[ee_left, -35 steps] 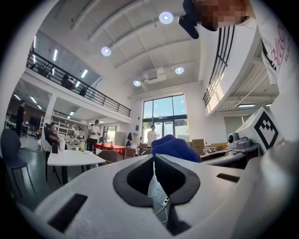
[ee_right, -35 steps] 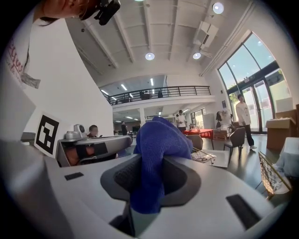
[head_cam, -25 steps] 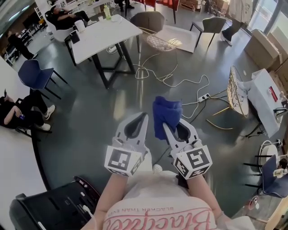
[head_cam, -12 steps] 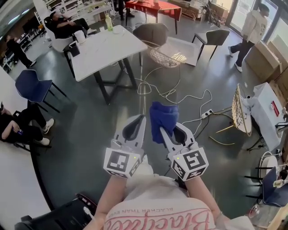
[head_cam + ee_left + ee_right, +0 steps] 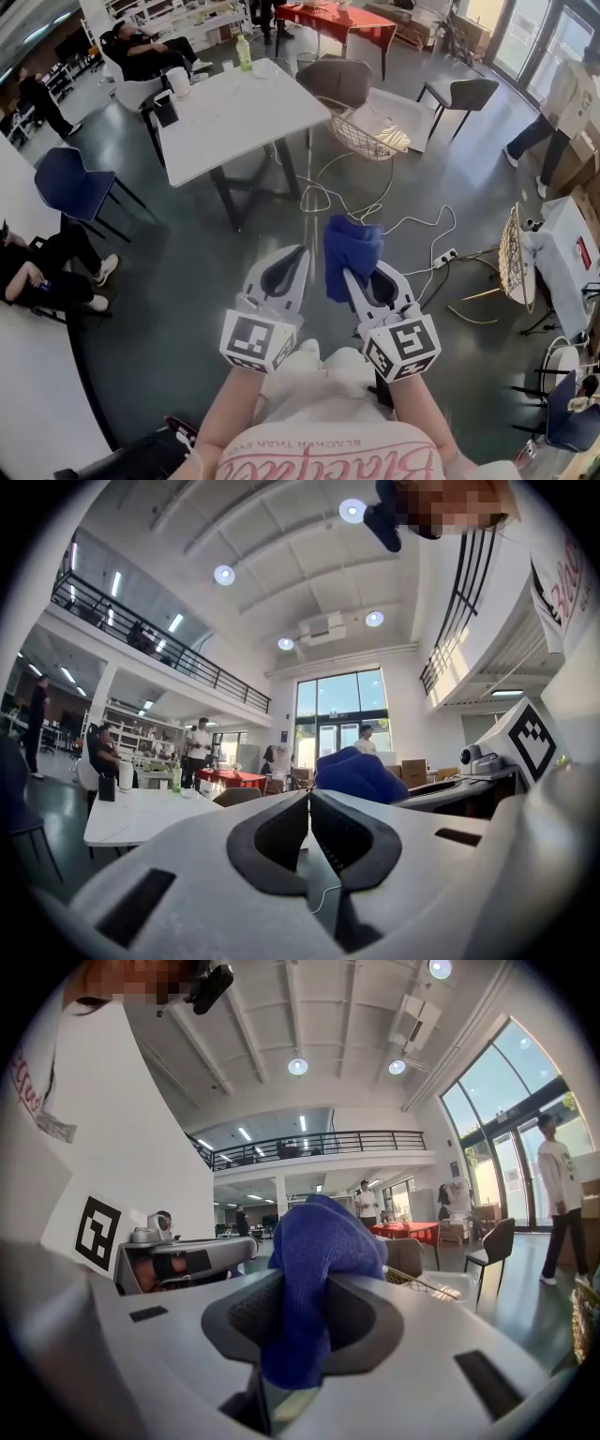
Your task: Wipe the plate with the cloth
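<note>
The blue cloth (image 5: 317, 1269) is pinched between the fingers of my right gripper (image 5: 349, 279), bunched above them and hanging below. My left gripper (image 5: 309, 803) is just beside it, its fingers pressed together on nothing. Below both is the grey floor (image 5: 187, 272), and a white cable (image 5: 319, 197) loops ahead of the fingers.

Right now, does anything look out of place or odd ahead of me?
Loose white cables snake across the floor ahead, a likely trip hazard. No plate shows, though the right gripper clamps the blue cloth.
</note>
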A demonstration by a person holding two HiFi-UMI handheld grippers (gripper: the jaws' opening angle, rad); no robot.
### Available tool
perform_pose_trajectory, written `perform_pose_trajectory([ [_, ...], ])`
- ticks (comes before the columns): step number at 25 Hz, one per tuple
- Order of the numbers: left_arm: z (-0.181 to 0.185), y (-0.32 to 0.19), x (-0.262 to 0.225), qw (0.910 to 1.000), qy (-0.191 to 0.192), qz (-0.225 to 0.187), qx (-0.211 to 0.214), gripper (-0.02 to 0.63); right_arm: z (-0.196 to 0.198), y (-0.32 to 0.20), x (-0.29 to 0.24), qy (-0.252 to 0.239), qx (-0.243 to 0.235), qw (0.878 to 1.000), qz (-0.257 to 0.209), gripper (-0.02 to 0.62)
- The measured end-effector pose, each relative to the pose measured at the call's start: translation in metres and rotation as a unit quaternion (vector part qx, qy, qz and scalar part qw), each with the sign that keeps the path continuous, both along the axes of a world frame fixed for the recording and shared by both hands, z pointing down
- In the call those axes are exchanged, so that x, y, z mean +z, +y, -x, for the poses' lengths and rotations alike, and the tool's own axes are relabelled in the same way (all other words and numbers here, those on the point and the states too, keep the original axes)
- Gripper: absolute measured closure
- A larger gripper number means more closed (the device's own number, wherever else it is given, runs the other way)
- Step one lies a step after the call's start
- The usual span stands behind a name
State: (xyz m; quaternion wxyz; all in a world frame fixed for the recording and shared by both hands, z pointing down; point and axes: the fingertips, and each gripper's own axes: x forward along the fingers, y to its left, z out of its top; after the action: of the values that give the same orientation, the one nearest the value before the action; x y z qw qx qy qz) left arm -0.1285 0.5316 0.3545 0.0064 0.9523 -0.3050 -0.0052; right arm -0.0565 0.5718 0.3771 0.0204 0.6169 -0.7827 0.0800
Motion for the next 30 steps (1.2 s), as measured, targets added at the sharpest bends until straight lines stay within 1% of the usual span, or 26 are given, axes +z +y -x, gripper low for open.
perform_pose_trajectory([
  [8,0.012,-0.048,0.009,0.9996,0.004,0.015,-0.024,0.597,0.006,-0.044,0.011,0.006,-0.018,1.000,0.021,0.494],
  [15,0.001,-0.091,0.021,0.9989,-0.003,0.028,-0.037,0.597,-0.002,-0.090,0.023,-0.006,-0.034,0.999,0.033,0.494],
  [22,-0.019,-0.151,0.024,0.9983,-0.007,0.026,-0.052,0.597,-0.026,-0.153,0.026,-0.015,-0.042,0.999,0.027,0.494],
  [27,-0.046,-0.202,0.020,0.9977,-0.010,0.025,-0.063,0.597,-0.061,-0.204,0.018,-0.023,-0.044,0.998,0.025,0.495],
  [30,-0.063,-0.233,0.014,0.9970,-0.008,0.023,-0.074,0.597,-0.078,-0.240,0.013,-0.024,-0.054,0.998,0.022,0.494],
])
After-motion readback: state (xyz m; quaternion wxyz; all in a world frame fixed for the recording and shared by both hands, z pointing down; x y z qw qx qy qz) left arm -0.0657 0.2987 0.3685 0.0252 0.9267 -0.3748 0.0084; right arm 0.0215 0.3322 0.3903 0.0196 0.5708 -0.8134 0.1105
